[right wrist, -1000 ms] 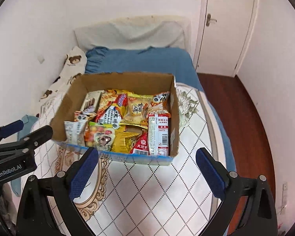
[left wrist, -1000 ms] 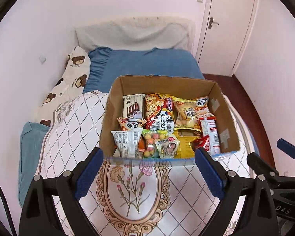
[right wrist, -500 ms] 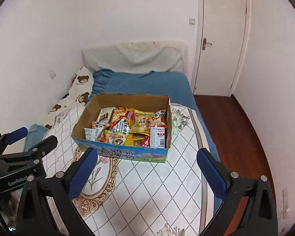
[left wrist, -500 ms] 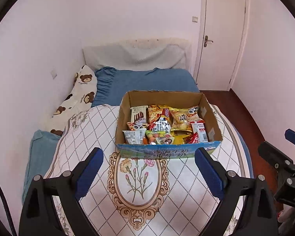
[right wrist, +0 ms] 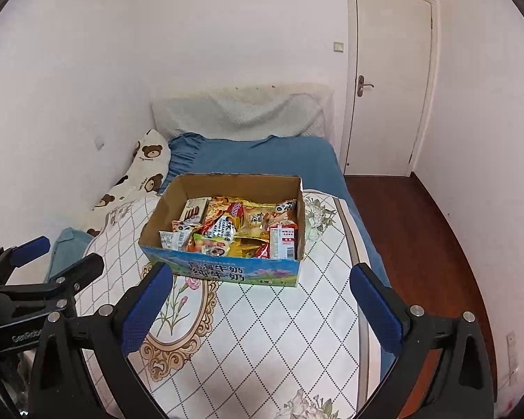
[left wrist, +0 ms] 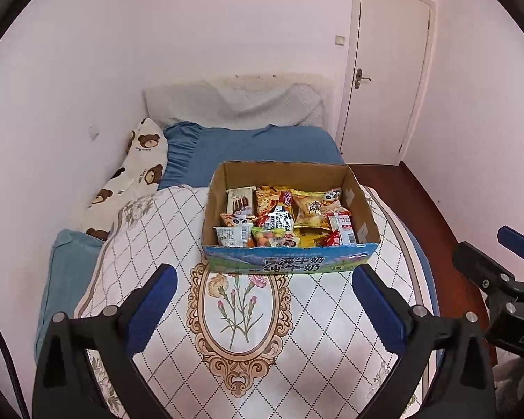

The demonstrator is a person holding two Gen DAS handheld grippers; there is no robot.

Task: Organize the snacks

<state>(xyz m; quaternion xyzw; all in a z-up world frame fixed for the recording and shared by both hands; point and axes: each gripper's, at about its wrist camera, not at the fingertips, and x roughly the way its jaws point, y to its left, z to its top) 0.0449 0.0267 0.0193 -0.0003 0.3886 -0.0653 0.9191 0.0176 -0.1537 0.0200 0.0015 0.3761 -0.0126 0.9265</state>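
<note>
The left gripper (left wrist: 262, 300) hangs above the quilt with its blue-padded jaws spread wide; they have just been opening further, and nothing lies between them. The right gripper (right wrist: 261, 296) is likewise spread wide and empty, held beside the left one at about the same height, each showing at the edge of the other's view. Both point down and forward over a white diamond-patterned quilt (left wrist: 318, 331) with a flower medallion on it. Beyond the fingertips, well apart from both grippers, a cardboard box (left wrist: 290, 264) sits on the quilt with its printed blue side facing the cameras. The snacks (left wrist: 279, 218) lie packed inside it, a jumble of wrapped packets covering its floor. Behind the box stretches a blue sheet (left wrist: 255, 146), with a bear-print pillow (left wrist: 136, 167) against the left wall. A closed white door (left wrist: 384, 70) stands at the far right.
</note>
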